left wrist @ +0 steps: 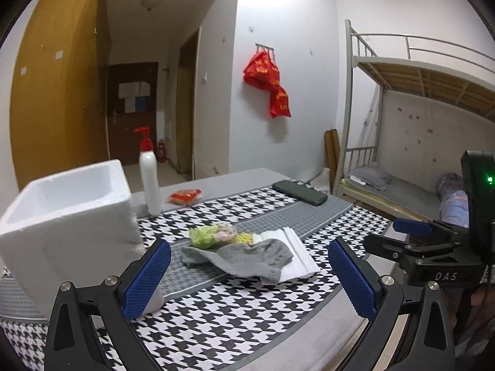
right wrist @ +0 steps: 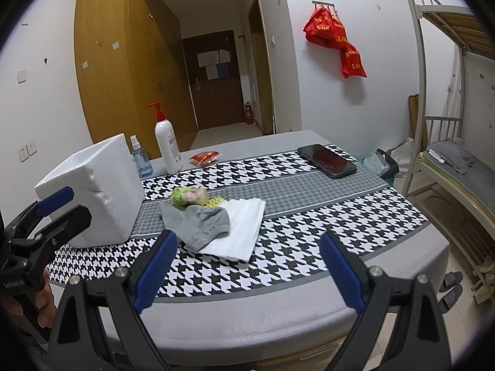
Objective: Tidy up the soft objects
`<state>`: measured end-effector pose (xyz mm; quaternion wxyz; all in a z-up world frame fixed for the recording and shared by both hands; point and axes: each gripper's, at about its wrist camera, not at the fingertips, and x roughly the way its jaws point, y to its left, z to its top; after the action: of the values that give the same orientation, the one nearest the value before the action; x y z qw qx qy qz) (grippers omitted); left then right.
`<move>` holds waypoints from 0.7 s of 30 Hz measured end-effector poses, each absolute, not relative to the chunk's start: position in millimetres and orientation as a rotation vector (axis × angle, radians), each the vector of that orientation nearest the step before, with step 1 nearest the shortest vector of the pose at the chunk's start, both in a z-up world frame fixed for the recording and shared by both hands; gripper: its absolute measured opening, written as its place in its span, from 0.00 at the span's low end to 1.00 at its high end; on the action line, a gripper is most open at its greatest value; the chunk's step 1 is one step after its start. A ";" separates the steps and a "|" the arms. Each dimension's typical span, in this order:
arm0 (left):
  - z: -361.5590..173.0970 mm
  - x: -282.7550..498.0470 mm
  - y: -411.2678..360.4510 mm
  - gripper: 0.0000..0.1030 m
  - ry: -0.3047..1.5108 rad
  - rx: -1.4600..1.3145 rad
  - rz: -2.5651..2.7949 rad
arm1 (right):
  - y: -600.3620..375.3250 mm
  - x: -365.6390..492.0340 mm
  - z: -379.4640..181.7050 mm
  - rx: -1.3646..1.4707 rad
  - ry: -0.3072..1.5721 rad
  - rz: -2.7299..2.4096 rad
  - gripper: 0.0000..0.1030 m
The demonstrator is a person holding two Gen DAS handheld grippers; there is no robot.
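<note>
Grey sock (left wrist: 244, 255), 2 grippers hovering, spread

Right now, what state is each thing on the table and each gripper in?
left gripper: open, holding nothing
right gripper: open, holding nothing
foam box: upright, open top, looks empty
grey sock: crumpled, lying partly on the white folded cloth
green bundle: bunched beside the sock
pump bottle: upright
phone: flat, screen dark
</note>
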<state>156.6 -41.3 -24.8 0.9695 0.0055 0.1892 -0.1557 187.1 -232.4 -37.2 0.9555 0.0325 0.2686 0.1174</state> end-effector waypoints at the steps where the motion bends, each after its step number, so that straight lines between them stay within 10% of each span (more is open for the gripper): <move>1: -26.5 159.6 -43.0 0.99 0.390 0.015 -0.316 | -232.0 189.5 -38.8 0.063 0.551 0.235 0.92; 21: -45.4 218.0 -62.8 0.99 0.526 0.059 -0.357 | -226.3 224.0 -61.7 0.048 0.625 0.215 0.92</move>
<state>218.0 -62.8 -45.4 0.9495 0.0291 0.2584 -0.1756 224.0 -226.3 -61.7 0.9456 0.0234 0.3067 0.1058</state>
